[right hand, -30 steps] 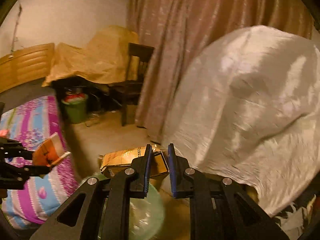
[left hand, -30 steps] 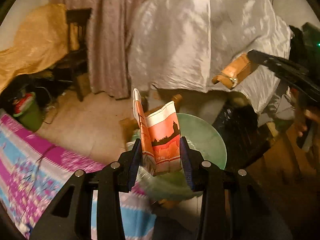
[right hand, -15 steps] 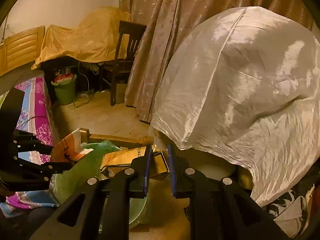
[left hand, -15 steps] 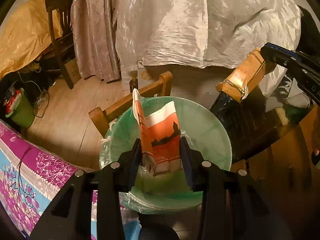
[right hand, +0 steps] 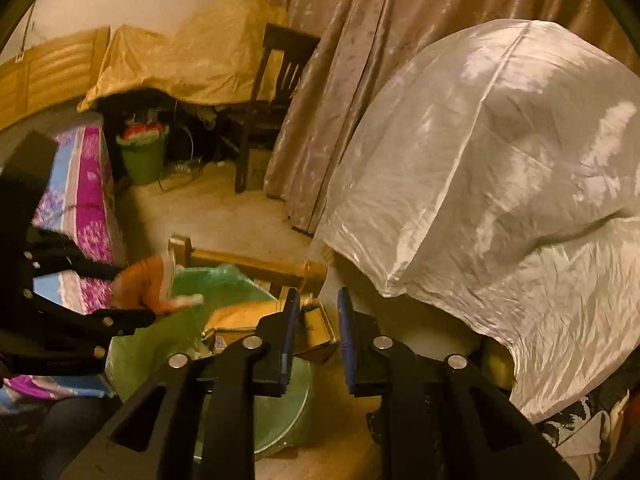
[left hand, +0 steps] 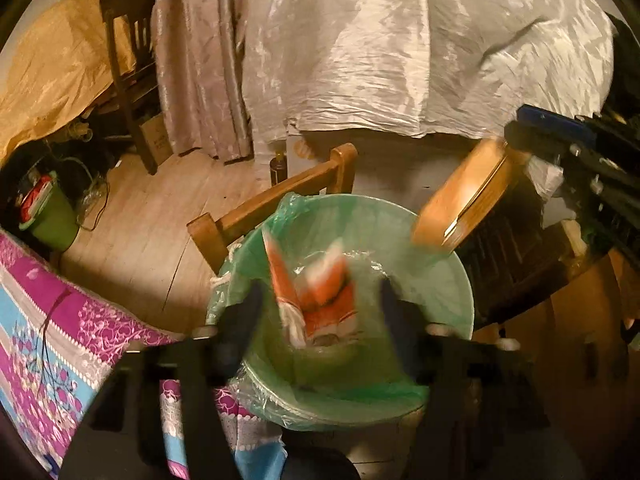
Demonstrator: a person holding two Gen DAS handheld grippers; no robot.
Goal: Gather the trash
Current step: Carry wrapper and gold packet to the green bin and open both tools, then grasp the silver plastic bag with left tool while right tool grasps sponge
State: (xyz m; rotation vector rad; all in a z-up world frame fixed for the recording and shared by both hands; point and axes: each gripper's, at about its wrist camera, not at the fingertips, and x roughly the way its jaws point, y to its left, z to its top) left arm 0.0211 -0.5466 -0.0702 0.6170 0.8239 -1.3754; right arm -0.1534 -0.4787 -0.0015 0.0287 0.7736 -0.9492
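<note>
A pale wooden plank floor (left hand: pixel 132 236) carries a dark wooden slat-backed chair (left hand: pixel 132 72), a small green plastic bin (left hand: pixel 50 220) (something red at its top) and a light wooden chair (left hand: pixel 272 204). Beside it, a bed under a magenta-and-blue floral cover (left hand: pixel 60 332) stands on the planks.

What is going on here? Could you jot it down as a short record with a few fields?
place: room with a wooden floor
bin: green lined trash bin, by a wooden chair
left gripper: jaws open, blurred
orange wrapper: loose between the jaws, over the bin's mouth
right gripper: shut on a tan cardboard box, at the bin's rim
background: white sheet
</note>
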